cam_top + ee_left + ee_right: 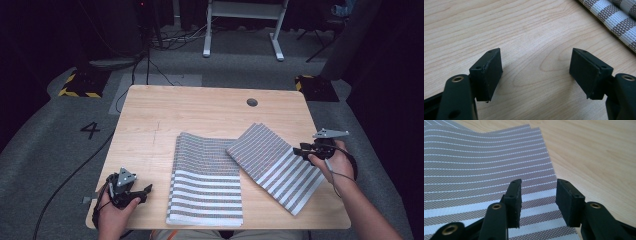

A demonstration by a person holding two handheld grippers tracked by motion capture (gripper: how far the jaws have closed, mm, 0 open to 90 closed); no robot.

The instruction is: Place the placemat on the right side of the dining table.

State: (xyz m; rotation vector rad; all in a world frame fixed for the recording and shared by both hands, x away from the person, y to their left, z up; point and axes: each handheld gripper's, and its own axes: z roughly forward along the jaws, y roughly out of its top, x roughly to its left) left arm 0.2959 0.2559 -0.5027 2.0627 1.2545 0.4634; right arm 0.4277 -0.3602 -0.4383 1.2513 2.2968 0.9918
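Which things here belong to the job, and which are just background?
In the job:
- angled striped mat, under the open right gripper
- straight striped mat
- left gripper, open over bare table

Lying about:
- white desk frame
- floor cables
- hazard-striped bases

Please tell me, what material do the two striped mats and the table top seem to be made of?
Both striped mats, the straight one and the angled one, look like woven plastic or coarse fabric mesh with a matte finish: the right gripper view shows a fine open weave in brown and white. The table top looks like pale wood or wood-pattern laminate, smooth and satin, with clear grain lines.
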